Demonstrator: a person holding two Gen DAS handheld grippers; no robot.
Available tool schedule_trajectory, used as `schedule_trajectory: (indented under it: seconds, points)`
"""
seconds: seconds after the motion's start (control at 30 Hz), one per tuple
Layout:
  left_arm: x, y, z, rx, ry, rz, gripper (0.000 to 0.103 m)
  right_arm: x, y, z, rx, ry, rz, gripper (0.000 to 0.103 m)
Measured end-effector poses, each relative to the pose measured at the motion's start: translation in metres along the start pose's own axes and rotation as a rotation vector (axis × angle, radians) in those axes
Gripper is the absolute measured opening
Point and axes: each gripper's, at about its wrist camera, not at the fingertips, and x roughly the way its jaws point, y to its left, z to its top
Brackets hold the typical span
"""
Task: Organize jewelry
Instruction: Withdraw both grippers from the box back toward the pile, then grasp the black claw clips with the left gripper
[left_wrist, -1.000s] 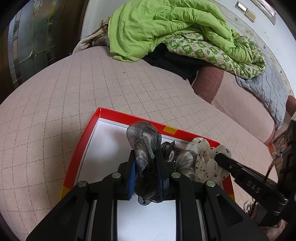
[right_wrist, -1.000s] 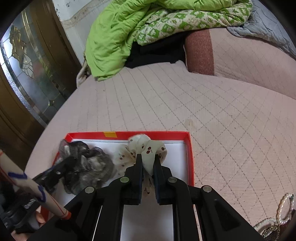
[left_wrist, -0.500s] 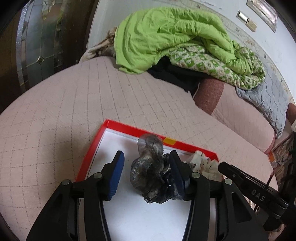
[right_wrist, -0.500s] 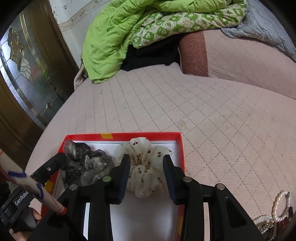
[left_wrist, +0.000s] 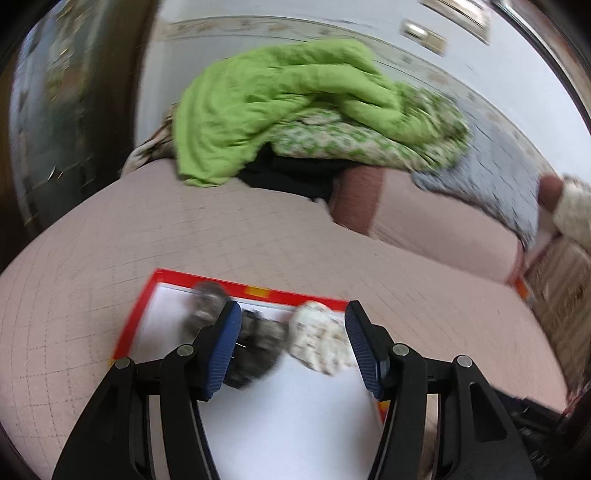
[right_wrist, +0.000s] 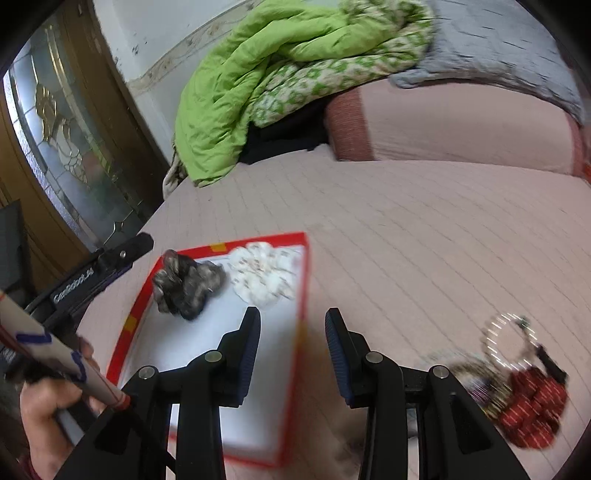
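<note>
A red-rimmed tray (left_wrist: 133, 321) with a white floor lies on the pink quilted bed. In it a grey scrunchie (left_wrist: 258, 343) and a white spotted scrunchie (left_wrist: 321, 343) rest side by side. My left gripper (left_wrist: 291, 308) hovers above them; its jaws are opening and grip nothing. In the right wrist view the grey scrunchie (right_wrist: 188, 284) and white scrunchie (right_wrist: 264, 275) sit at the tray's far end. My right gripper (right_wrist: 292, 314) stands open and empty over the tray's right rim (right_wrist: 301, 295). A blurred jewelry pile (right_wrist: 517, 376) with a pearl bracelet (right_wrist: 506, 339) lies to its right.
A green quilt (left_wrist: 280, 107) and patterned bedding are heaped at the back of the bed, with a grey blanket (right_wrist: 498, 48) beside them. A glass-panelled door (right_wrist: 66, 122) stands at the left. A person's hand (right_wrist: 48, 410) holds the left gripper's handle.
Both grippers let go of their scrunchies, opened and drew back upward. The grey and white scrunchies now lie loose in the tray. The right gripper swung right toward the jewelry pile.
</note>
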Motion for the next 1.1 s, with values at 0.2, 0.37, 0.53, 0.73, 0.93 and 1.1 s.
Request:
schedule_trajectory:
  seconds: [0.2,0.37,0.53,0.73,0.93,1.1]
  points:
    - [0.0,-0.055,-0.029,0.089,0.102,-0.125,0.057,-0.059,-0.066,-0.02,0.072,-0.066,-0.084,0.04]
    - [-0.007,-0.08,-0.055,0.056,0.197,-0.259,0.057,-0.09,-0.125,-0.042,0.131,-0.095,-0.176,0.04]
    - [-0.013,-0.12,-0.084,0.147,0.281,-0.363,0.057,-0.105,-0.185,-0.056,0.288,-0.091,-0.181,0.04]
    - [0.003,-0.165,-0.112,0.353,0.337,-0.346,0.058,-0.117,-0.213,-0.057,0.374,-0.115,-0.165,0.04]
    - [0.025,-0.183,-0.125,0.407,0.37,-0.313,0.059,-0.12,-0.223,-0.06,0.395,-0.114,-0.149,0.042]
    - [0.046,-0.2,-0.135,0.462,0.4,-0.276,0.063,-0.113,-0.228,-0.06,0.397,-0.097,-0.143,0.042]
